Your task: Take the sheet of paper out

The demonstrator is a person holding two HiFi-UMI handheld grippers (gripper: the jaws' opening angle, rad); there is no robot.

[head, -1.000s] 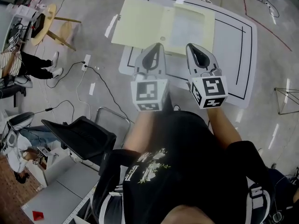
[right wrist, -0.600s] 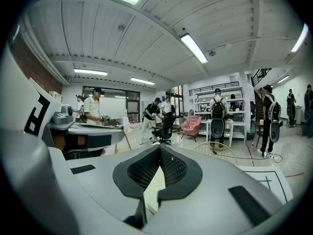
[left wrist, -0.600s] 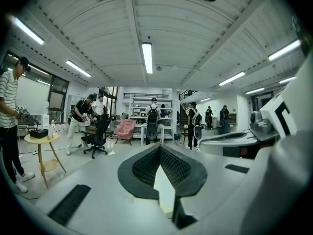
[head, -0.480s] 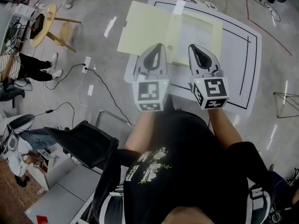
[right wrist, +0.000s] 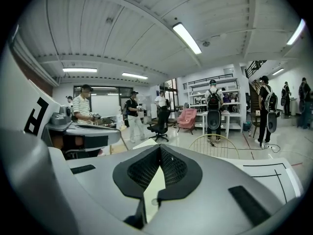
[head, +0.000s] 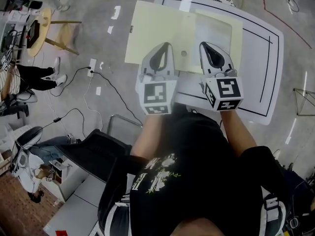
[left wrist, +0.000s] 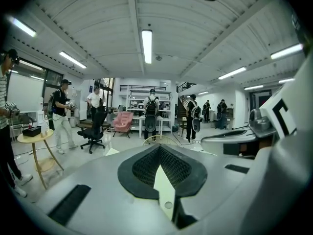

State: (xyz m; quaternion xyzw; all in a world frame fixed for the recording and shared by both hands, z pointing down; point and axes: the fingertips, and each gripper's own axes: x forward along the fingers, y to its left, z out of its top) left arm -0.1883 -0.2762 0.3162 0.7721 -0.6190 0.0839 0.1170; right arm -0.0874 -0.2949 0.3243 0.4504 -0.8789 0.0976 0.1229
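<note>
Far at the left of the head view, a round wooden stool (head: 42,26) stands on the floor with people just beside it. A cable (head: 93,92) trails across the floor toward a black chair (head: 93,154) at lower left. Next comes the open yellow folder (head: 157,33), at upper centre. Its left leaf hangs past the left edge of the white bench (head: 261,48), over bare floor.

The left gripper (head: 167,46) is over that left leaf near the folder's near edge. In its own view the fingers (left wrist: 142,168) meet at the tip and hold nothing. The sheet (head: 214,31) lies paler in the folder's right leaf, beyond both grippers. The right gripper (head: 204,46) is over the right leaf, just nearer than the sheet, with its fingers (right wrist: 173,168) likewise closed on nothing. Whether either gripper touches the folder cannot be told.

Right of the folder the bench is bare inside its black outline, out to its right edge. A wire frame (head: 302,100) stands on the floor at far right, well apart from the bench.
</note>
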